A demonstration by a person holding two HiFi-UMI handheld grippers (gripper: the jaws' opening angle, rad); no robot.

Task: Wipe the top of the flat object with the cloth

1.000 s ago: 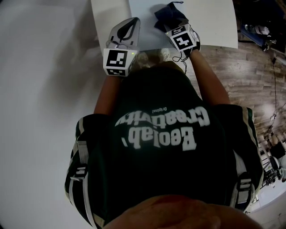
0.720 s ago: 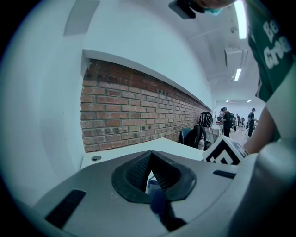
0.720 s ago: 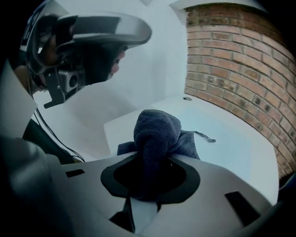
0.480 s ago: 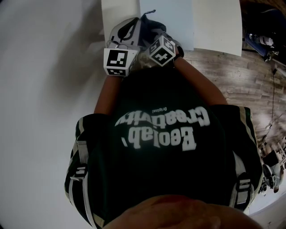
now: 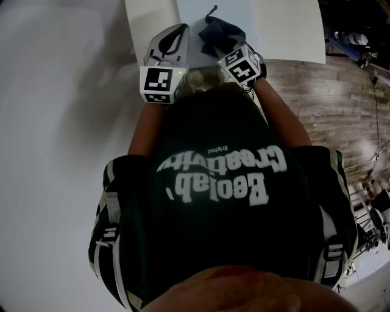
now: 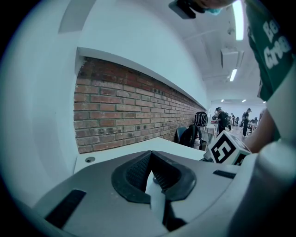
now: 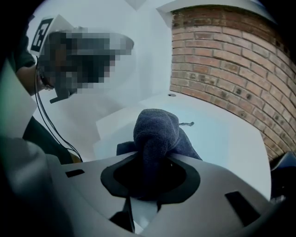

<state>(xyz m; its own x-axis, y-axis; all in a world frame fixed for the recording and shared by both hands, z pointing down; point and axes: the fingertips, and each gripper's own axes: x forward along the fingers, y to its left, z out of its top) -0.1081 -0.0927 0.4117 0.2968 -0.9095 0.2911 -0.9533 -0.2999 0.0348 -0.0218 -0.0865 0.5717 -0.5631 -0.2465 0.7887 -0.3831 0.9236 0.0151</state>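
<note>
Item: cloth point(image 7: 156, 132), dark blue, bunched. I have it clamped between the jaws of my right gripper point(image 7: 150, 178). Its bulk bulges past the tips, lower folds on the pale flat object point(image 7: 222, 139), white table point(image 5: 286, 30). My left gripper point(image 6: 151, 172): jaws closed together, empty, at the object's left edge.

Ahead of me at 12 o'clock, the flat object point(image 5: 239, 13) lies on the table point(image 5: 286, 30), with the cloth point(image 5: 219, 30) on top of it. My left gripper point(image 5: 175, 33) sits at its 9 o'clock edge. My right gripper point(image 5: 234, 55) is at the cloth's 5 o'clock side, with the cloth between its jaws.
</note>
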